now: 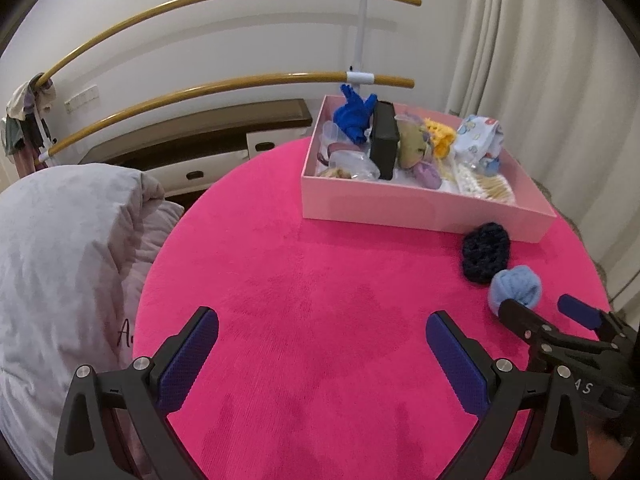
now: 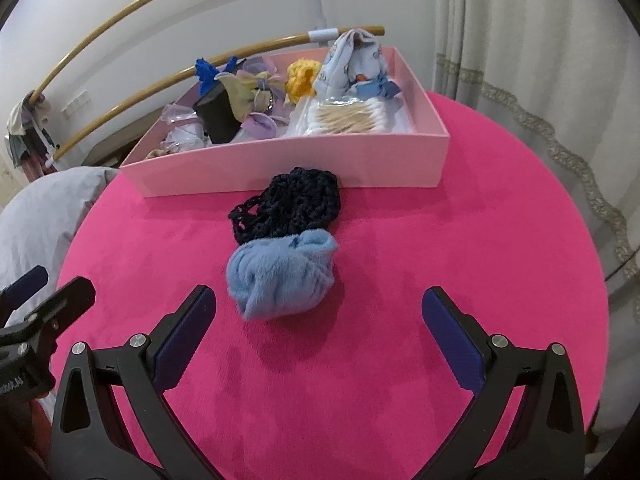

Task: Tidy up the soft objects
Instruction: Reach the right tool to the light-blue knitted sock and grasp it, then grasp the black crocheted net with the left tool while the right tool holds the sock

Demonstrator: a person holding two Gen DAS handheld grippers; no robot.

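Soft objects: two lie loose on the pink tabletop [image 2: 500, 280], in front of the pink box [image 2: 288, 172]; the rest already sit inside it.
Loose items, counted: one light-blue bundle [image 2: 280, 276] and one navy crochet piece [image 2: 292, 204], the two touching, the crochet nearer the box wall.
Box contents: one blue glove [image 1: 354, 116], one black case [image 1: 384, 140], one yellow knit [image 2: 302, 78], one printed cloth [image 2: 352, 62], one pack of cotton swabs [image 2: 344, 118]; the remaining small pouches are too jumbled for me to count.
Right tongs [image 2: 320, 320]: fingers wide apart, empty, lined up just short of the bundle.
Left tongs [image 1: 322, 344]: fingers wide apart, empty, over bare tabletop, well apart from both loose items.
Step in hand: I judge I am approaching the bundle with my right tongs.
Next move: push forward so the fingers straddle the bundle, close gently, lift it clear of the crochet, carry it over the box wall.
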